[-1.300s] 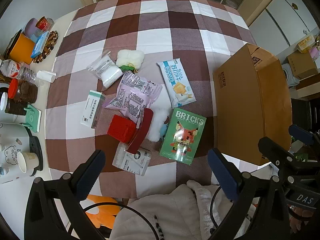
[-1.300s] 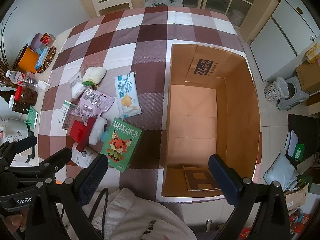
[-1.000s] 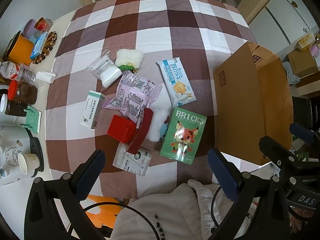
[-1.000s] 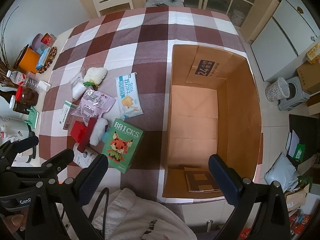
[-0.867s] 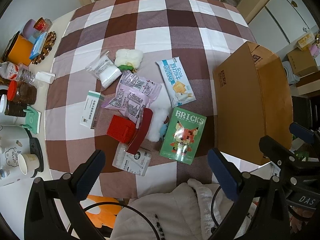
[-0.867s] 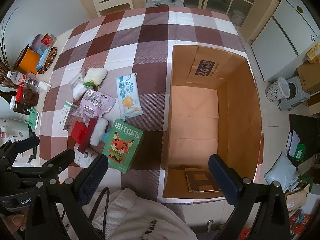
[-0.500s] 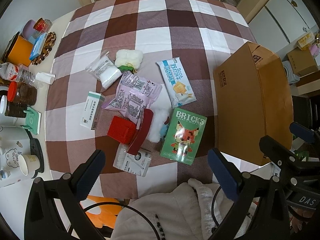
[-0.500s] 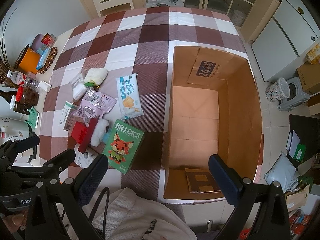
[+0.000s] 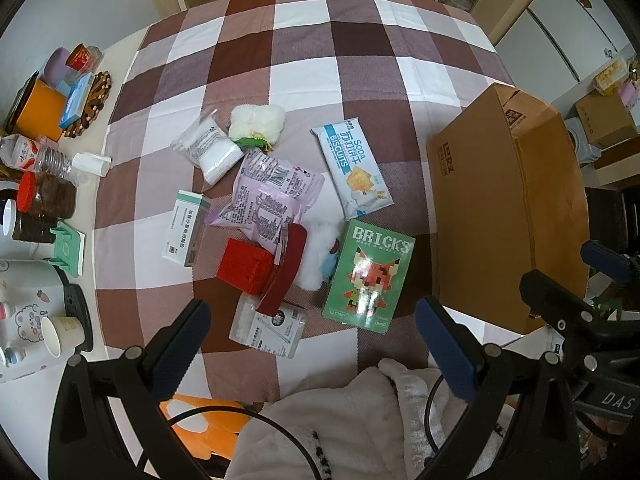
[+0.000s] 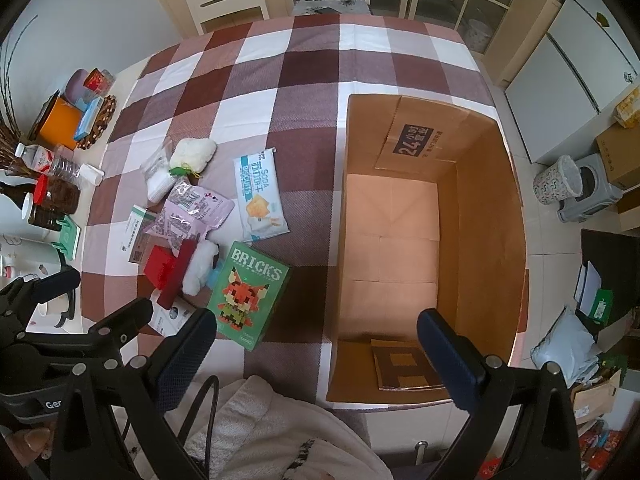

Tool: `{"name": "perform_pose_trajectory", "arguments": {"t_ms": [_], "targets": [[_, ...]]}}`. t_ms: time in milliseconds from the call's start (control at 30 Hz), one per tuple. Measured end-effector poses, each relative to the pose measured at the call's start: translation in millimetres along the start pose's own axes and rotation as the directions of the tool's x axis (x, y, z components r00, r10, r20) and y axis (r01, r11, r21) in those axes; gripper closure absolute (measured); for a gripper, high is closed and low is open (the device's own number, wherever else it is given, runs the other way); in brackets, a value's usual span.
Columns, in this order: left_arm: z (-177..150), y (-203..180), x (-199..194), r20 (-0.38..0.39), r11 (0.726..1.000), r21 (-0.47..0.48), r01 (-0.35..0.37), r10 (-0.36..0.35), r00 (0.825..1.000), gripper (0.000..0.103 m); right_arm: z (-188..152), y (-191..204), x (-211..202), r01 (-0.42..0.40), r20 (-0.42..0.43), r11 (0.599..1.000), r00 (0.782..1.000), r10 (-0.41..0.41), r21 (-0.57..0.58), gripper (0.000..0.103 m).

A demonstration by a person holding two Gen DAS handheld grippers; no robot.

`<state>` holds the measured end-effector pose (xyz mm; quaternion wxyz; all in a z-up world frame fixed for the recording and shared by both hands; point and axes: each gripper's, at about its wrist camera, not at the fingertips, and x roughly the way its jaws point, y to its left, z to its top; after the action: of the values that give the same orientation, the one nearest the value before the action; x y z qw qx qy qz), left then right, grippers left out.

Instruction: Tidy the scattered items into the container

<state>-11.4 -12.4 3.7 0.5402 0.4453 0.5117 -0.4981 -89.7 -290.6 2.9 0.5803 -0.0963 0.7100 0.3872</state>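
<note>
Both tongs, left [image 9: 312,344] and right [image 10: 316,350], are hanging wide and empty, while the red box [image 9: 246,265] is half-hiding a packet [image 9: 267,330] at 6 o'clock of the pile.

tablecloth [image 9: 304,80]: brown-white-mauve checks | carton [image 10: 480,216]: tan | bricks box [image 9: 368,276]: green, orange fox | small box [image 9: 246,266]: red | biscuit pack [image 9: 352,168]: white-blue

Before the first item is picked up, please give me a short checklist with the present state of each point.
1. Cardboard box open, floor bare: ok.
2. Left gripper open, holding nothing: ok.
3. Right gripper open, holding nothing: ok.
4. Bricks box lies flat with nothing on top: ok.
5. Red box free to lift: not ok, its lid leans over a packet.
6. Box steady on the table edge: cannot tell.
</note>
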Motion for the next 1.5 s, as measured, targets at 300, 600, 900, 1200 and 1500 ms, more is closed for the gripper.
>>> {"name": "perform_pose_trajectory", "arguments": {"t_ms": [300, 600, 900, 1200, 1500], "targets": [[0.8, -0.5, 1.9, -0.001, 1.0, -0.004, 0.009, -0.009, 1.0, 0.0, 1.7, 1.3, -0.2, -0.027, 0.03, 0.999, 0.999, 0.026, 0.033, 0.0], [-7.5, 50.4, 7.8, 0.029, 0.982, -0.158, 0.107, -0.104, 0.994, 0.0, 5.6, 28.3, -12.4, -0.104, 0.116, 0.995, 0.988, 0.104, -0.002, 0.0], [-48.1, 142.4, 46.8, 0.022, 0.924, -0.375, 0.069, -0.066, 0.998, 0.001, 9.1, 107.7, -13.1, -0.188, 0.256, 0.97, 0.94, 0.224, -0.157, 0.0], [-40.8, 173.3, 107.2, 0.057, 0.947, -0.318, -0.037, 0.058, 0.997, 0.008, 18.8, 115.5, 82.5, -0.171, 0.086, 0.985, 0.982, 0.17, -0.004, 0.0], [2.7, 175.8, 147.1, 0.044, 0.969, -0.231, -0.093, 0.106, 0.993, 0.008, 19.6, 104.6, 150.0, -0.023, -0.012, 0.991, 1.0, 0.024, 0.132, 0.0]]}}
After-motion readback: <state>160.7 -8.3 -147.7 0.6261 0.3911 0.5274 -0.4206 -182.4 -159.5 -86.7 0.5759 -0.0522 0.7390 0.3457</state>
